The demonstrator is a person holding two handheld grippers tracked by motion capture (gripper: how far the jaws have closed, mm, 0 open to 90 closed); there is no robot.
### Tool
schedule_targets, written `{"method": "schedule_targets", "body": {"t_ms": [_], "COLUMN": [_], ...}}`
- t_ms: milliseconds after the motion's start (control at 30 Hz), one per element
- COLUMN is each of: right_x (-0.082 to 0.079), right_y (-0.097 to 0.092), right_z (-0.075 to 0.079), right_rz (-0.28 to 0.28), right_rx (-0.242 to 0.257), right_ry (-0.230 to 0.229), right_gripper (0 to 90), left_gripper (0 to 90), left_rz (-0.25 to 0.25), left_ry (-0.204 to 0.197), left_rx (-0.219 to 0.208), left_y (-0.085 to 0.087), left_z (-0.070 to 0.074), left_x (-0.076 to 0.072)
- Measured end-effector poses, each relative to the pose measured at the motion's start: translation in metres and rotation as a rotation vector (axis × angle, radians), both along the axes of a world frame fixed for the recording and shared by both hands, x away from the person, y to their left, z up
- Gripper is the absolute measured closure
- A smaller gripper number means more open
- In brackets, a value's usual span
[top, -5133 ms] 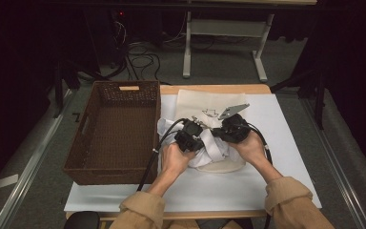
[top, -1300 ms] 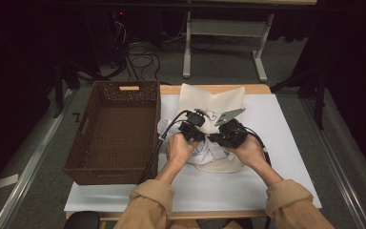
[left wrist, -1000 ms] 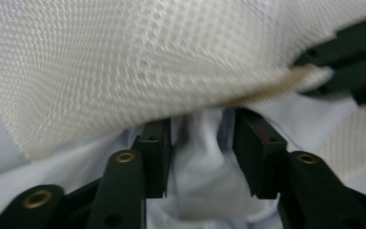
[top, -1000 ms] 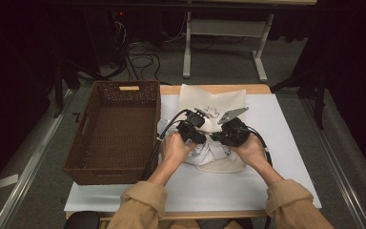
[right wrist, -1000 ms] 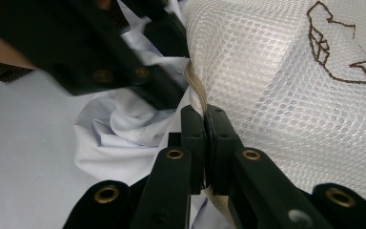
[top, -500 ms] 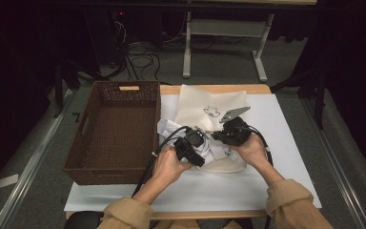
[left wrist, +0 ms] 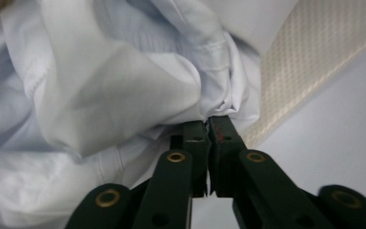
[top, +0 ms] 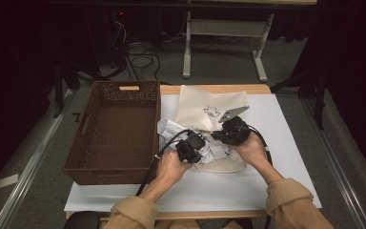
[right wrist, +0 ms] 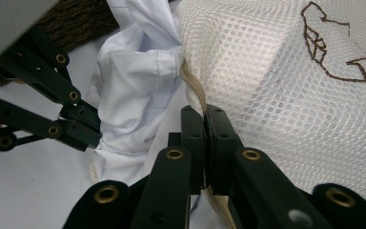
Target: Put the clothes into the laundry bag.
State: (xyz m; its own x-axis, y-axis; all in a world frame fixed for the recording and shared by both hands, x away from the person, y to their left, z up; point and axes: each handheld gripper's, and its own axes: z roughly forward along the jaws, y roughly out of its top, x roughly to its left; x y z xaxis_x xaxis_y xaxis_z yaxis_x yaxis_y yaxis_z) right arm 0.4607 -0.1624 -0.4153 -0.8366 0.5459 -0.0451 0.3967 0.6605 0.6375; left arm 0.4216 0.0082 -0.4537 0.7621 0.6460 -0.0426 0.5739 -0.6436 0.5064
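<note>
Jaws clamped: bag mouth held, cloth gripped for stuffing

Left gripper (left wrist: pixel 208 125) just closed on crumpled white cloth (left wrist: pixel 124 90); right gripper (right wrist: pixel 204 114) pinching cream mesh bag (right wrist: pixel 286 90) by its edge band, likely keeping the mouth open on white table (top: pixel 286 176) beside brown wicker basket (top: pixel 119 129)

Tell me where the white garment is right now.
High view: white garment lies mid-table at the mesh bag mouth, right of the wicker basket, pinched by the left gripper.
</note>
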Motion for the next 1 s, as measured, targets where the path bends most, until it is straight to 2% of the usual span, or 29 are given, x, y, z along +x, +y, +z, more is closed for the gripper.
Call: {"method": "schedule_targets", "body": {"t_ms": [267,433,467,567,700,767,900,933,967,1000], "right_x": [-0.005,-0.004,-0.005,-0.008,-0.007,-0.004,-0.001,-0.001,-0.001,-0.001], "right_y": [0.006,0.006,0.006,0.007,0.004,0.000,-0.006,-0.006,-0.005,-0.005], "right_z": [0.004,0.006,0.007,0.008,0.004,0.000,-0.003,-0.003,-0.002,-0.002], "right_rz": [0.024,0.048,0.046,0.054,0.046,0.032,0.011,0.009,0.007,0.014], "right_rx": [-0.009,-0.005,-0.002,-0.012,-0.018,-0.013,0.006,0.009,0.013,0.008], "right_ry": [-0.012,-0.012,-0.006,-0.005,0.004,0.006,0.015,0.013,0.011,0.005], "right_gripper": [88.5,88.6,88.6,88.6,88.6,88.6,88.5,88.5,88.5,88.5], "left_gripper": [88.8,89.1,89.2,89.3,88.9,87.5,73.0,69.2,65.7,62.0], "left_rz": [0.011,0.079,0.095,0.136,0.151,0.132,0.096,0.108,0.088,0.085], "left_ry": [-0.018,-0.024,-0.015,-0.063,-0.054,-0.048,-0.040,-0.046,-0.050,-0.053], "left_rx": [-0.109,-0.156,-0.165,-0.143,-0.148,-0.129,-0.078,-0.076,-0.031,-0.015], "left_y": [0.000,-0.004,-0.006,-0.013,-0.019,-0.019,-0.016,-0.018,-0.016,-0.014], "left_z": [0.015,0.020,0.021,0.019,0.012,0.012,0.017,0.016,0.019,0.021], "left_x": [0.010,0.025,0.027,0.036,0.043,0.042,0.034,0.030,0.028,0.025]}}
